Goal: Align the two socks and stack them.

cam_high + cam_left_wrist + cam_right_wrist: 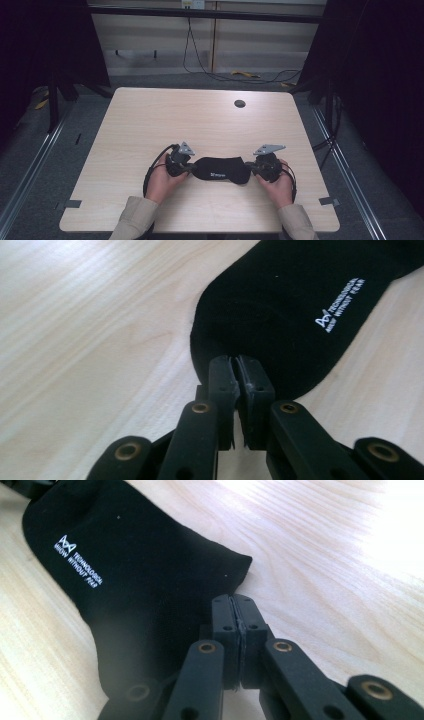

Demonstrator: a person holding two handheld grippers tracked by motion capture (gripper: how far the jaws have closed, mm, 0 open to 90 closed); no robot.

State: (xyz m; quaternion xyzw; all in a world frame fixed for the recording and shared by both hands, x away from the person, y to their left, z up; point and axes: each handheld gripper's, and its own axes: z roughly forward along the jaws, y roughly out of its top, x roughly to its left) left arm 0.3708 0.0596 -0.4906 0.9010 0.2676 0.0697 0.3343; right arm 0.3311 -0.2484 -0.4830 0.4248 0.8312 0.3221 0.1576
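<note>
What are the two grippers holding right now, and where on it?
Both hold the black cloth pouch, which lies flat on the table. The left gripper pinches the edge of its rounded end; the right gripper pinches the edge of its opposite, squarer end.

Beige sleeves [134, 215]; 2 black grippers with brass rivets [200, 408], grey plates [186, 148], black cables [152, 167].

Overhead forward-down; two close tongs-mounted views.
</note>
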